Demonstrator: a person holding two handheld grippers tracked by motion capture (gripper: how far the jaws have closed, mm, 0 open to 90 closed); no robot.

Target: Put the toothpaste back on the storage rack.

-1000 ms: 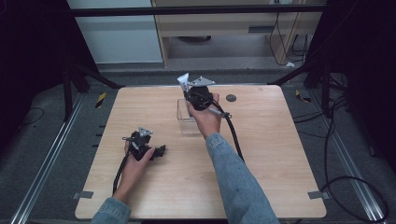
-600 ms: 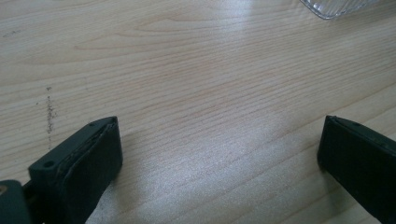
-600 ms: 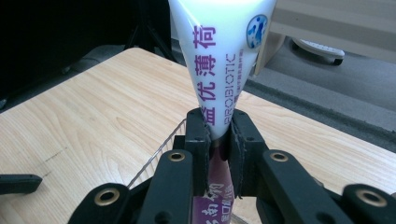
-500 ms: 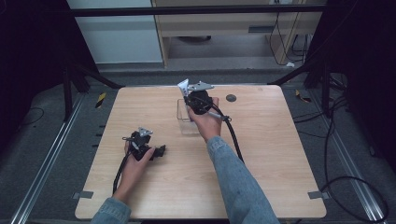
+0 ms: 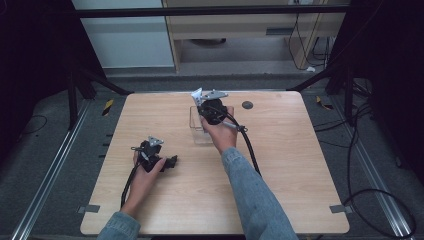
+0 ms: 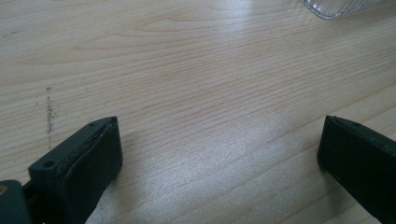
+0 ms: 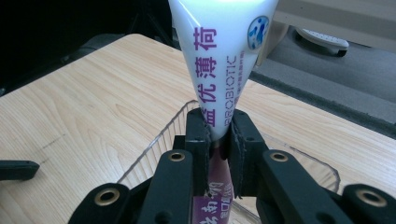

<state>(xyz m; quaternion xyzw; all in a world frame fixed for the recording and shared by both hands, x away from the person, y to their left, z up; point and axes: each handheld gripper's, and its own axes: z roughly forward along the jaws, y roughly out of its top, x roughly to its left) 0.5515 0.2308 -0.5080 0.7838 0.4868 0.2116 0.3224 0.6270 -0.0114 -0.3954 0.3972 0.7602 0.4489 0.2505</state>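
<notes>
Right gripper [image 7: 218, 140] fingers clamped on white toothpaste tube [image 7: 219, 56], tube held upright above clear plastic tray [image 7: 154, 140] at table [image 5: 300, 165] far centre. Left gripper [image 6: 219, 154] fingers wide apart, low over bare table, nothing between.

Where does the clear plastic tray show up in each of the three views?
High view: clear plastic tray at table centre, under the right gripper.
Left gripper view: its ribbed corner at the top right edge.
Right gripper view: its rim beneath the jaws clamping a white tube.
Shared landmark: light wooden table.
</notes>
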